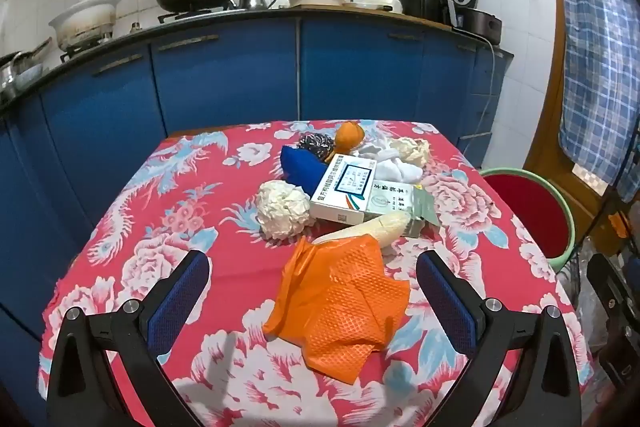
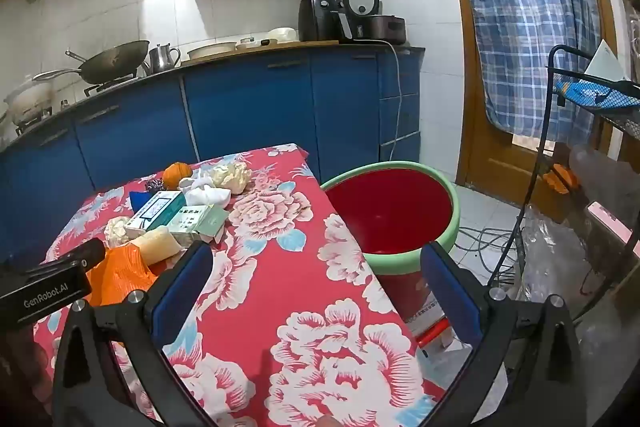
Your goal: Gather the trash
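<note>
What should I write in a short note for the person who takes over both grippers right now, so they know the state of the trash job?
Left gripper: open, empty, pointing down over the orange plastic bag at the near part of the table.
Right gripper: open, empty, over the table edge beside the red bin.
Trash: all on the floral cloth. Two white cartons, crumpled paper ball, white cloth, orange ball, dark scrubber, blue item, pale roll.
Done: nothing visible; what shows of the bin looks empty.
Left: move every piece into the bin, probably the orange bag first.
</note>
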Motion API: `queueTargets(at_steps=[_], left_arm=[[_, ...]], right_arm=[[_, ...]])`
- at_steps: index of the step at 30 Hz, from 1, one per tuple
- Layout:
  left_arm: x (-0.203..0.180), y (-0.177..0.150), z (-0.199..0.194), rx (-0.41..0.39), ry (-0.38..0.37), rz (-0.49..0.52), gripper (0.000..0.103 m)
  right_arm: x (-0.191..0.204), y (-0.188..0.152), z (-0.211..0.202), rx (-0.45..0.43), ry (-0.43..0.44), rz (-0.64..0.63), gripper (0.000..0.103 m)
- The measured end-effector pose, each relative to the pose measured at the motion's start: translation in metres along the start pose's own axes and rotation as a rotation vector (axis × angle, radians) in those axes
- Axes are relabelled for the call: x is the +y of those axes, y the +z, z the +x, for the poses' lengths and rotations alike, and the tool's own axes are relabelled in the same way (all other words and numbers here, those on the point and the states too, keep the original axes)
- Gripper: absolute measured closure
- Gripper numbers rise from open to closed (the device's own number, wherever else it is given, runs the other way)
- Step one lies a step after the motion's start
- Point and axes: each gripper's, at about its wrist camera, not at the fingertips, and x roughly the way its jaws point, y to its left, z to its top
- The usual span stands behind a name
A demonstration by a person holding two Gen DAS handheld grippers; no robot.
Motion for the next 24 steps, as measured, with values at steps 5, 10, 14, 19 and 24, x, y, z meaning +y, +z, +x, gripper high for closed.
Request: queueTargets(at_steps=[5,10,14,19,24], left_arm=[[0.0002,0.0005,-0.0006,0.0,-0.002,0.0,0.0],[0.0023,0.0023,-0.0015,-0.013,0.0,0.002,0.0],[0.0,-0.0037,0.0007,-0.015,0.013,-0.001,0.0],[0.0014,-0.0045,0.003,-0.014,0.015,-0.005,0.0],[0.0009,-0.0007,-0.0042,-0.012,0.007,0.002,0.0]], right_arm=[[-0.0001,0.0001,-0.0003,0.004,0.007,0.008,0.001],[-0.0014,0.0009,-0.0011,-0.003,0.009,-0.003,0.001],[-0.0016,0.0011,-0.0025,-0.007,0.008,-0.004,0.001],[0.0017,-0.0004,-0.0019,-0.006,0.006,-0.007,0.001],[0.002,0.0003,-0.003,-0.004,0.007,-0.007,0.001]])
